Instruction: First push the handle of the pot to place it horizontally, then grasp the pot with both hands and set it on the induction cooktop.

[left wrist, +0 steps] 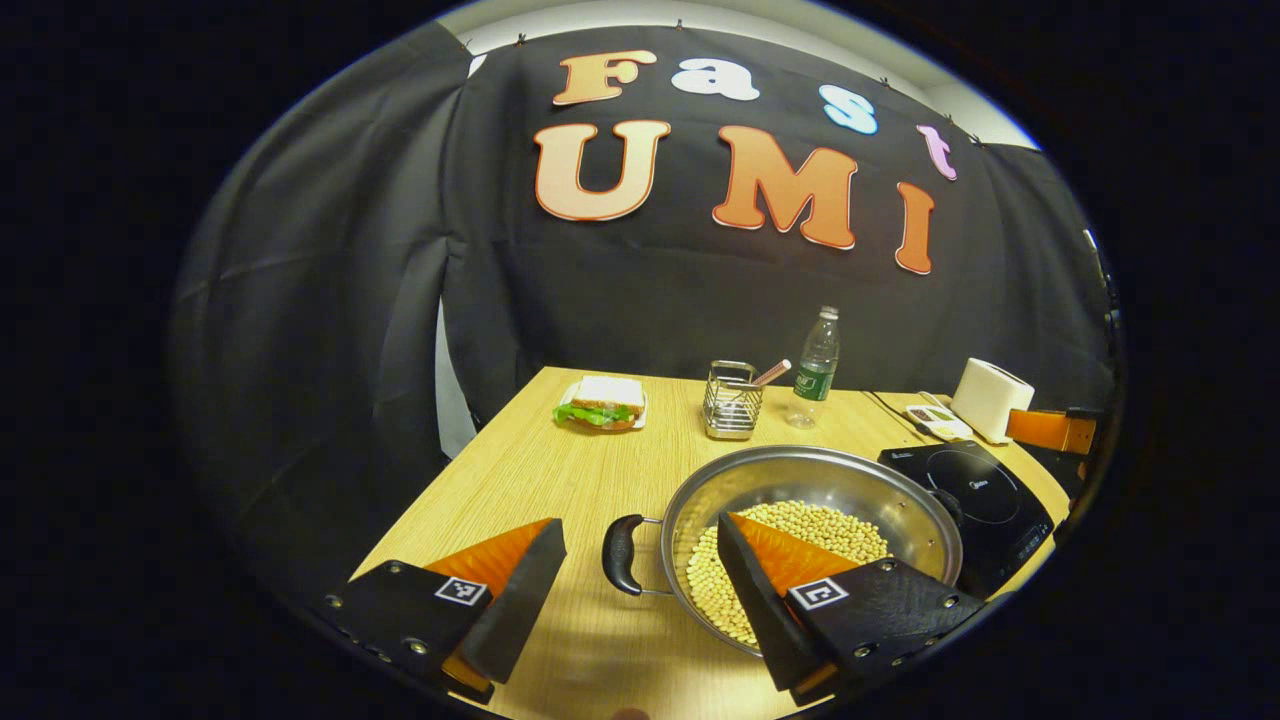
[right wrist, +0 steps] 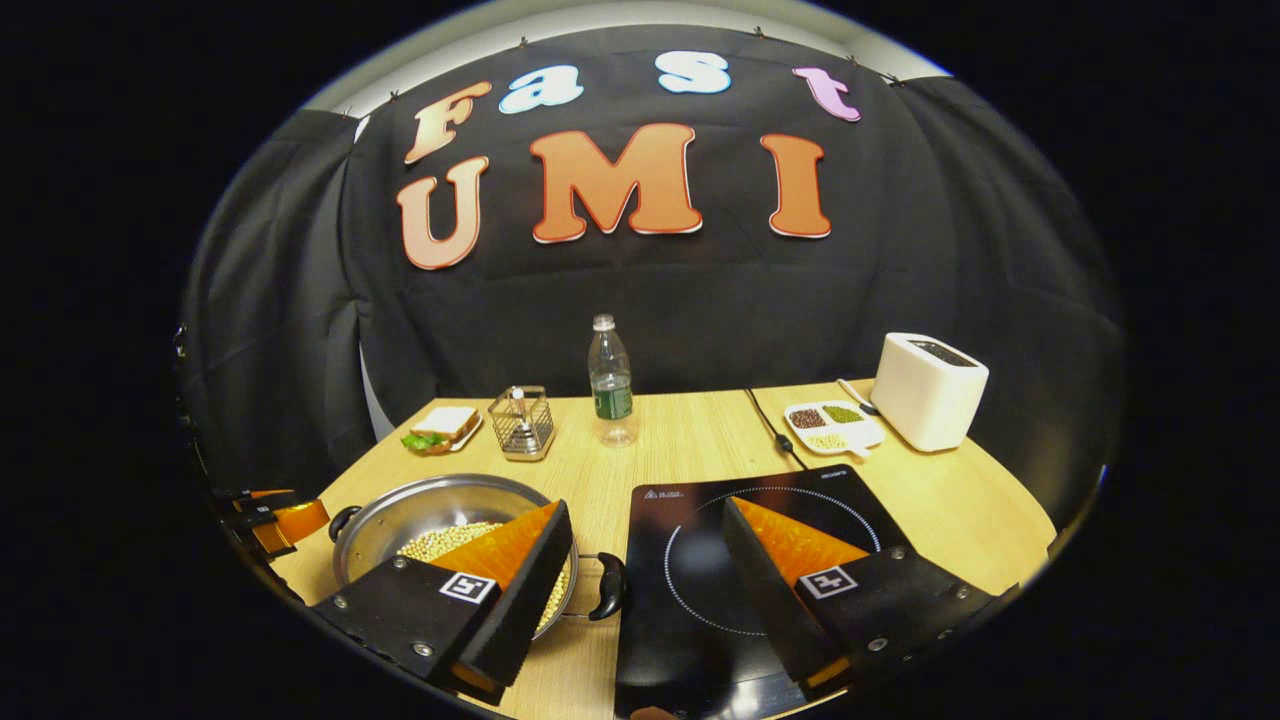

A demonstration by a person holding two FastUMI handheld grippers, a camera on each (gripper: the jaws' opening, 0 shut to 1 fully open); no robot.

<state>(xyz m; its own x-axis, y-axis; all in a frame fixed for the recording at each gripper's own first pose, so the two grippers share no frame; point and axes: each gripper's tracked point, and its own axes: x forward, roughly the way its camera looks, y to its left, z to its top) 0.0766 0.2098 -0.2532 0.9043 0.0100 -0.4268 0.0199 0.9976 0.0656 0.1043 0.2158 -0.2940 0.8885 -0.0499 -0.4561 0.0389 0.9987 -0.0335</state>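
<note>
The pot, holding beans, sits near the tabletop's front edge, just left of the cooktop, not yet on it. Its handles lie side to side, so the push looks done; lifting remains. The left gripper straddles the left handle, spread wide; the right gripper straddles the right handle, released. Cooktop and bottle labels are too small to read.

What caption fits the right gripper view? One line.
Open right gripper hovers between the pot of beans and the cooktop.
</note>
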